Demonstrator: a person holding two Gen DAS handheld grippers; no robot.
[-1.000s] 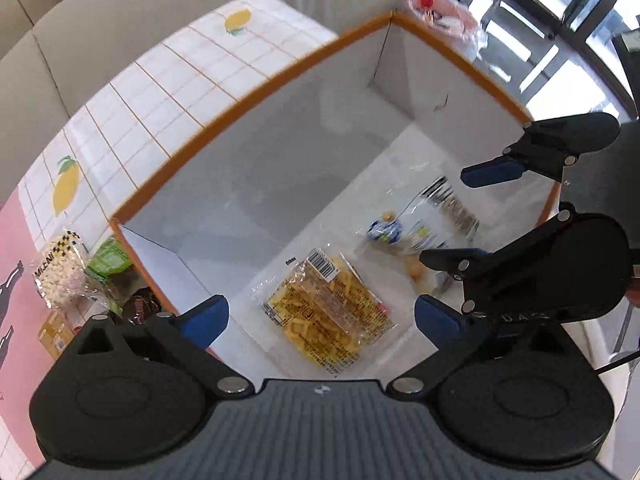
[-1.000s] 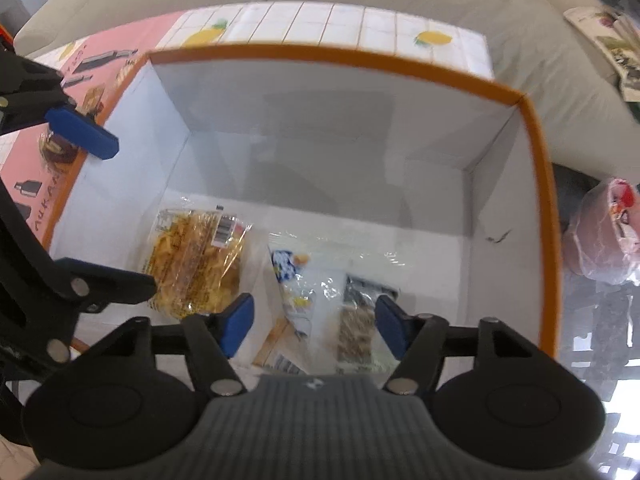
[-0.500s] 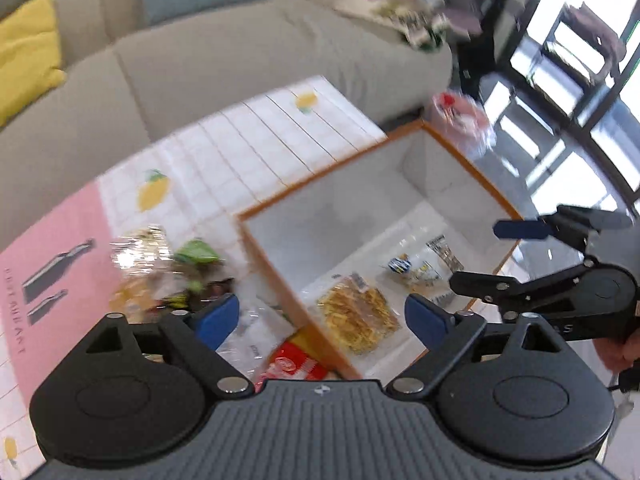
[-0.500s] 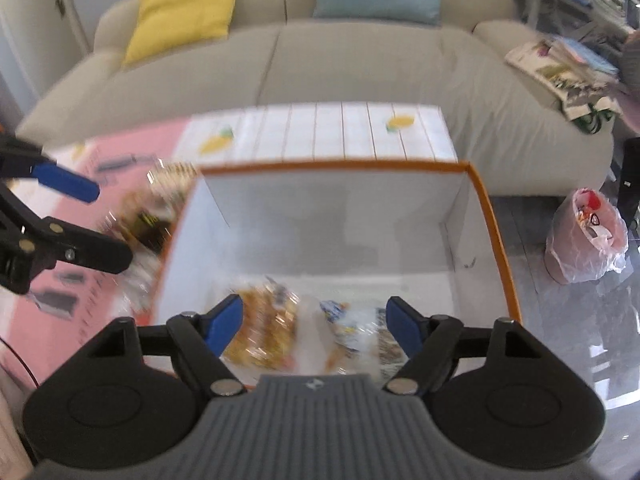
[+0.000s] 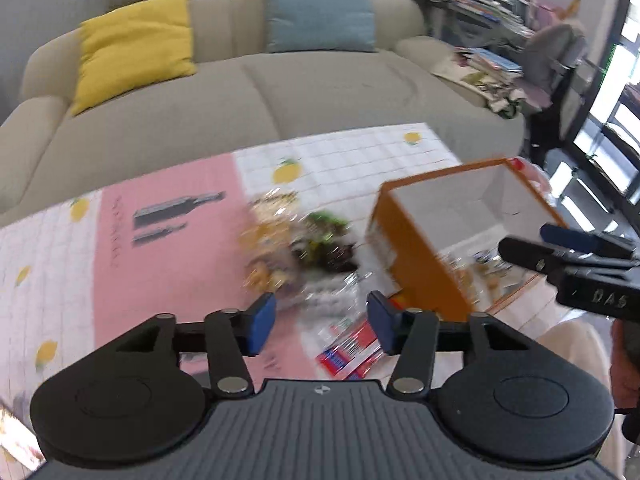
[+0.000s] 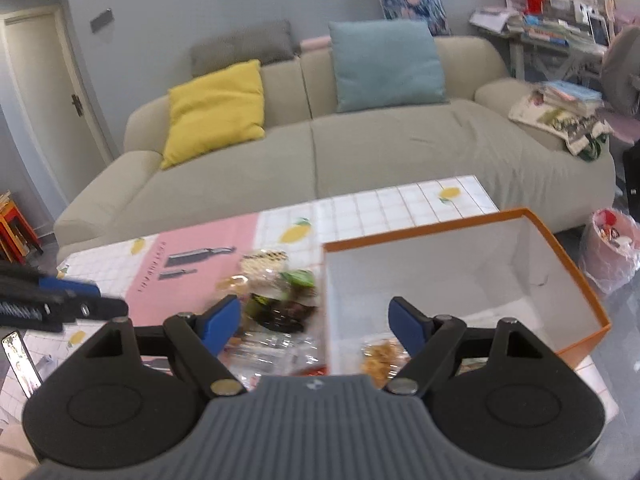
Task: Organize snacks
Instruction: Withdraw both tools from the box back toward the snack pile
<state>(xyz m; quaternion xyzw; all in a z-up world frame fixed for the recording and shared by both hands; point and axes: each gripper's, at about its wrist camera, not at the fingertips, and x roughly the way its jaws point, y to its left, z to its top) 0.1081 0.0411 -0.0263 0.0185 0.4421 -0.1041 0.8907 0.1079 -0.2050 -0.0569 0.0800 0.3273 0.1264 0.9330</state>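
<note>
A blurred pile of wrapped snacks lies on the pink and white tablecloth, left of the orange box. My left gripper hovers above the pile's near edge. Its jaws are closing and nothing is between them. A red packet lies just beyond it. In the right wrist view my right gripper stands open and empty over the box's left wall, with the snack pile to its left. A yellow snack lies inside the box. Each gripper shows in the other's view: the right gripper, the left gripper.
A beige sofa with a yellow cushion and a blue cushion runs behind the table. A pink rubbish bag stands on the floor right of the box. A phone lies at the table's left. Cluttered shelves fill the far right.
Both grippers have risen out of the box and drawn back. The views now swing left to the snack pile and show the sofa. The left jaws have narrowed.
</note>
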